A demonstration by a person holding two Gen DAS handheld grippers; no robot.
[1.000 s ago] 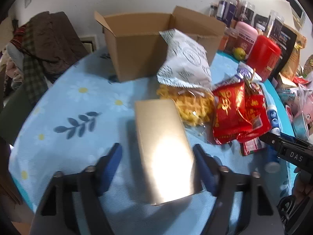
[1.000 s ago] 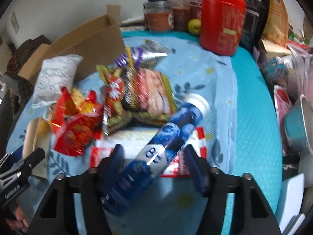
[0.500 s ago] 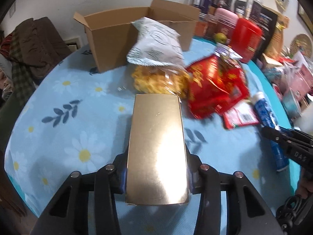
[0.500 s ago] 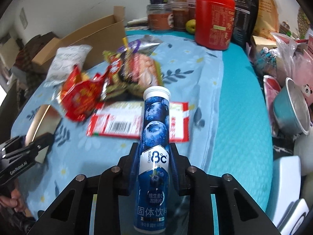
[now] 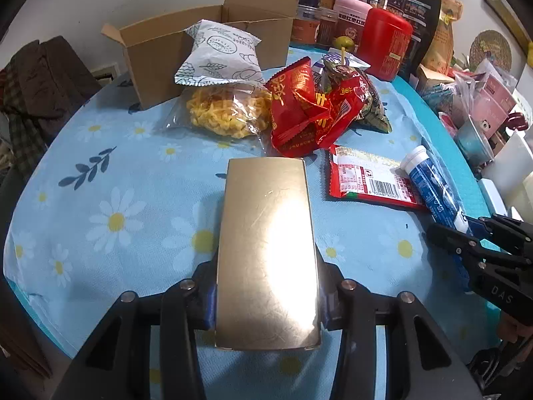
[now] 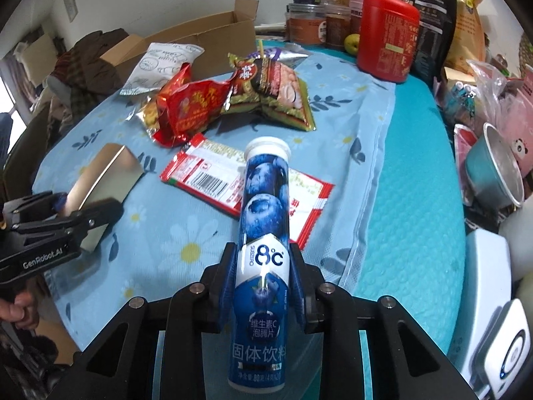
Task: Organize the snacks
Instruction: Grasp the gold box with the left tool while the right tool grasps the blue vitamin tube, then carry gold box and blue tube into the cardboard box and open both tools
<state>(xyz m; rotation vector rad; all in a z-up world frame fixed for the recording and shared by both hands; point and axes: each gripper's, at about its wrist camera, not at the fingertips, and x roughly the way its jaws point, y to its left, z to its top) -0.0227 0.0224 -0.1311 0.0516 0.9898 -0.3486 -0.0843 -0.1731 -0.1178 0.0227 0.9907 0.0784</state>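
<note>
My left gripper (image 5: pixel 266 295) is shut on a shiny gold box (image 5: pixel 266 250), held over the blue flowered tablecloth (image 5: pixel 116 183). My right gripper (image 6: pixel 263 276) is shut on a blue blueberry tube with a white cap (image 6: pixel 265 220). Each gripper shows in the other's view: the right gripper (image 5: pixel 466 236) with the tube (image 5: pixel 433 186), the left gripper (image 6: pixel 71 208) with the gold box (image 6: pixel 103 173). Loose snacks lie ahead: a white bag (image 5: pixel 220 55), a yellow snack bag (image 5: pixel 226 113), red bags (image 5: pixel 303 110), a flat red packet (image 5: pixel 366 180). An open cardboard box (image 5: pixel 156 56) stands behind.
A red canister (image 5: pixel 386 46), jars and dark bags line the table's back. A teal bowl (image 6: pixel 493 166), pink packs and white devices (image 6: pixel 489 300) crowd the right edge. Clothes are piled at the far left (image 5: pixel 43 83). A hand (image 6: pixel 16 306) grips the left tool.
Both grippers closed, the left on the gold box, the right on the blue tube. Both have since drawn back from the snack pile, with the objects lifted and lined up along the fingers.
</note>
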